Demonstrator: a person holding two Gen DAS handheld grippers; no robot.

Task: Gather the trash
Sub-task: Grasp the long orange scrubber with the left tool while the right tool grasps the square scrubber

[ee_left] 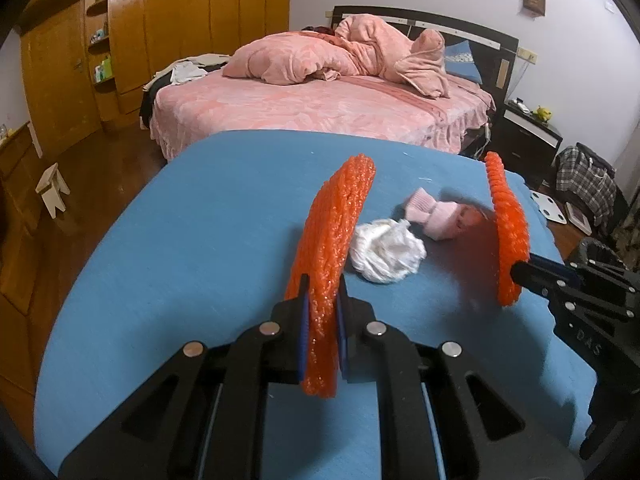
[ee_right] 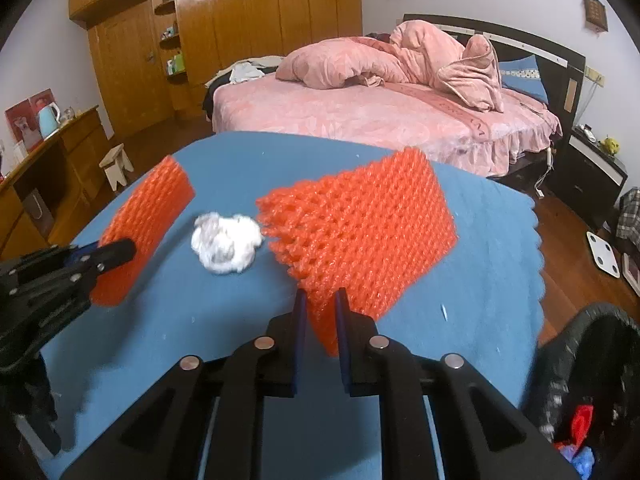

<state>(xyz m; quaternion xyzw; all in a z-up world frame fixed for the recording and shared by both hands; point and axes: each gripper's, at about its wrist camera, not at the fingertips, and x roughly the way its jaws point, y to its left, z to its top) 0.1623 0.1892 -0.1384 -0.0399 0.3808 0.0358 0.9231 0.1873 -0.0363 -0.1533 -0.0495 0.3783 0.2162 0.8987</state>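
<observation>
Two orange foam nets are held above the blue-covered table [ee_left: 192,248]. My left gripper [ee_left: 323,285] is shut on the lower end of one orange net [ee_left: 336,224], which stands edge-on. My right gripper [ee_right: 320,298] is shut on a corner of the other orange net [ee_right: 360,232], which spreads wide and hides the table behind it. Each gripper also shows in the other view: the right gripper [ee_left: 520,270] with its net [ee_left: 508,224], the left gripper [ee_right: 120,250] with its net [ee_right: 144,224]. A crumpled white tissue [ee_left: 386,254] [ee_right: 226,242] lies between them, with a pink sock [ee_left: 434,216] just beyond.
A bin lined with a black bag [ee_right: 580,380] stands at the table's right edge, with red and blue scraps inside. Beyond the table is a pink bed [ee_left: 320,108]. A small stool [ee_left: 52,188] and a white scale [ee_right: 604,254] sit on the wooden floor.
</observation>
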